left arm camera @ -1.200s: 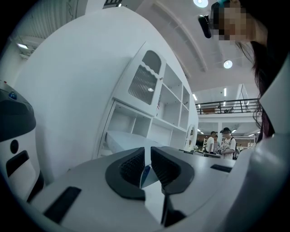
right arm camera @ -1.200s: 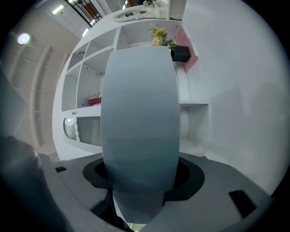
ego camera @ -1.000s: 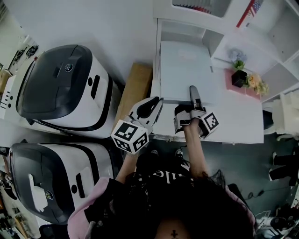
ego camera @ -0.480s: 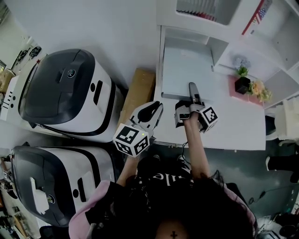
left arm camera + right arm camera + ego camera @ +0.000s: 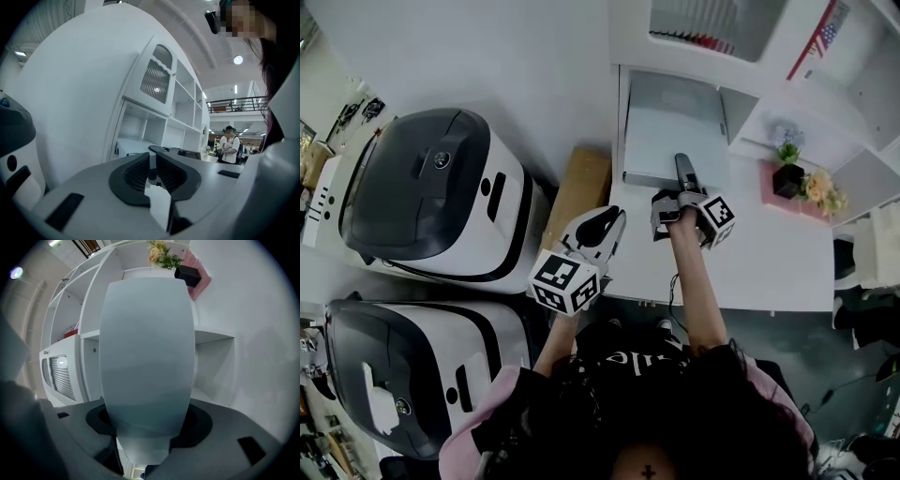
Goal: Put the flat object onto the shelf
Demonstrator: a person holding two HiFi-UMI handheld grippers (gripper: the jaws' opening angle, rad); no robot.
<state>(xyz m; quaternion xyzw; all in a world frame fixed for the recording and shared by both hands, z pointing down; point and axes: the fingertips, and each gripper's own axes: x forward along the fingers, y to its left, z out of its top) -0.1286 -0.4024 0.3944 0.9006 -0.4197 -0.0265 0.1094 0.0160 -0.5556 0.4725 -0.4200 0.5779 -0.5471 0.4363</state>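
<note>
The flat object (image 5: 673, 127) is a pale grey slab lying flat, its far end inside the lowest compartment of the white shelf unit (image 5: 622, 112). My right gripper (image 5: 682, 175) is shut on the slab's near edge, one finger lying on top of it. In the right gripper view the flat object (image 5: 147, 348) runs out from between the jaws of the right gripper (image 5: 144, 430) into the shelf opening. My left gripper (image 5: 611, 221) hangs off the table's left edge, shut with nothing in it. In its own view the left gripper (image 5: 152, 169) points toward the shelf unit (image 5: 154, 122).
A small black flower pot (image 5: 787, 178) stands on a pink mat to the right of the slab on the white table (image 5: 759, 262). Two large white-and-black machines (image 5: 441, 192) stand at the left. A brown box (image 5: 581, 187) sits between them and the table.
The right gripper has pushed the flat object away from me, deeper into the shelf compartment. The left gripper has stayed about where it was.
</note>
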